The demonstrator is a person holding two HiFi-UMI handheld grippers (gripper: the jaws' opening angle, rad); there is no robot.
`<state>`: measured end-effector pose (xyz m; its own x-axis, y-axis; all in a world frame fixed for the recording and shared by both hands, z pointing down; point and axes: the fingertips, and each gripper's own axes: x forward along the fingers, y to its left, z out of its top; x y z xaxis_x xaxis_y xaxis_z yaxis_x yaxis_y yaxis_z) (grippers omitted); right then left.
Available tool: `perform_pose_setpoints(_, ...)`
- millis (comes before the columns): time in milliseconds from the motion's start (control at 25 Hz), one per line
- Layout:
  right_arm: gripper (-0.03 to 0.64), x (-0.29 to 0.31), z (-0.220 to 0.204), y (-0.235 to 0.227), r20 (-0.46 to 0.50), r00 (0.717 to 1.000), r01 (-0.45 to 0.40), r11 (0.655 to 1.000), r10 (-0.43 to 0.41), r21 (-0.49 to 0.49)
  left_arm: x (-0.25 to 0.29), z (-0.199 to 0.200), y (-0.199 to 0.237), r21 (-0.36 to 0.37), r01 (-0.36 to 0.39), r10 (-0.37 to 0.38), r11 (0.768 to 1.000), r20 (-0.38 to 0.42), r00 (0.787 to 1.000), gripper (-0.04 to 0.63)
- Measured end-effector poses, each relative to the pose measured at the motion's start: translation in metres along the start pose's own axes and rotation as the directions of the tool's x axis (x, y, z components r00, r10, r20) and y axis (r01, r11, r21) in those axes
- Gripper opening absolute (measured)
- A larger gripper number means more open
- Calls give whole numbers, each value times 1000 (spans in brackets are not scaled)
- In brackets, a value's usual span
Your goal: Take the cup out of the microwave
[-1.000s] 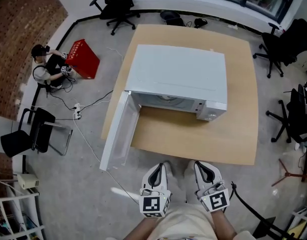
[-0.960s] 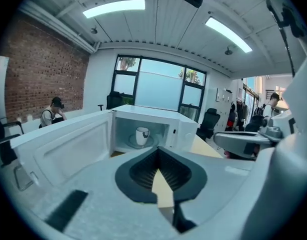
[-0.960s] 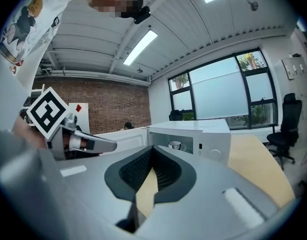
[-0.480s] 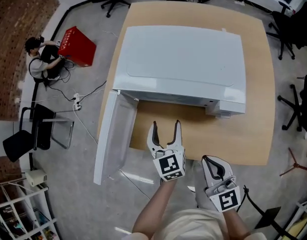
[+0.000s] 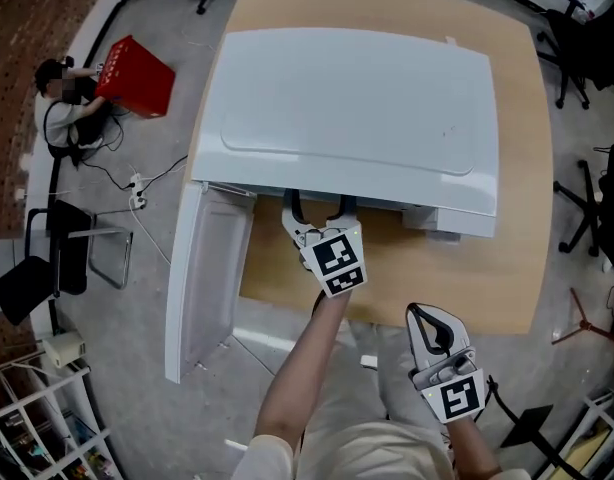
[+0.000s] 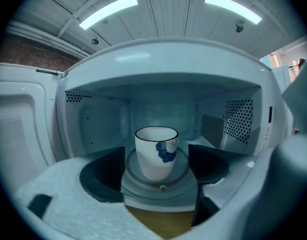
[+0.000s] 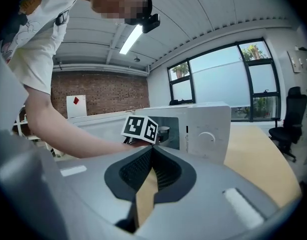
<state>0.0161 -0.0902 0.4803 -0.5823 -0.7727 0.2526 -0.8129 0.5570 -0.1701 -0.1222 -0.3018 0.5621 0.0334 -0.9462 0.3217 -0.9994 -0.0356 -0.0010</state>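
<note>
Reaching into the mouth of the microwave (image 5: 357,98), the left gripper (image 5: 316,208) has its tips just under the front edge of the oven's top; its jaws are opening and stand wide apart, pressing on nothing; in the left gripper view the cup (image 6: 155,152) shows in the gap between them but farther in, with clear space on both sides. That cup is white with a dark rim and a blue mark on its side; it stands upright on the glass turntable (image 6: 143,188), about the middle of the cavity. The door (image 5: 205,268) hangs open to the left, past the edge of the table (image 5: 457,278); the microwave sits on that wooden table and covers much of it. The right gripper (image 5: 429,316) is held low and close to the person's body, well apart from the oven; its jaws meet at the tips and hold nothing. Off to the left a red crate (image 5: 135,76) lies on the floor.
</note>
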Motion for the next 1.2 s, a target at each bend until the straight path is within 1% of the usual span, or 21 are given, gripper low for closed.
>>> perform_pose_setpoints(120,6,7,-4,-8,-3,1000,6,1000,-6,1,21,0,0,2,-6,6,1000,6,1000,403)
perform_pose_setpoints(240,6,13,-6,-13,6,1000,21,1000,-21,2,35,1,-2,22,1,-1,1000,10,1000,403)
perform_pose_setpoints(440,6,32,-22,-28,21,997,80,997,-80,-12,42,2,-1,37,-1,1,999,16,1000,403)
perform_pose_setpoints(600,6,50,-29,-32,31,995,99,995,-98,-28,46,0,-1,43,-6,5,999,15,1000,403)
perform_pose_setpoints(720,6,58,-28,-30,39,995,96,995,-96,-9,50,-2,1,44,-14,13,999,6,1000,402)
perform_pose_setpoints(760,6,59,-27,-29,40,995,95,995,-95,-7,51,-3,2,47,-19,19,999,2,1000,384)
perform_pose_setpoints(840,6,60,-25,-27,42,995,92,996,-91,-8,52,-3,4,50,-26,26,998,-5,1000,380)
perform_pose_setpoints(1080,6,64,-31,-14,28,999,29,999,-28,-31,51,-3,2,59,2,-2,998,-8,1000,379)
perform_pose_setpoints(1200,6,64,-32,-11,22,999,24,999,-23,-48,48,-2,3,59,11,-11,998,-3,1000,379)
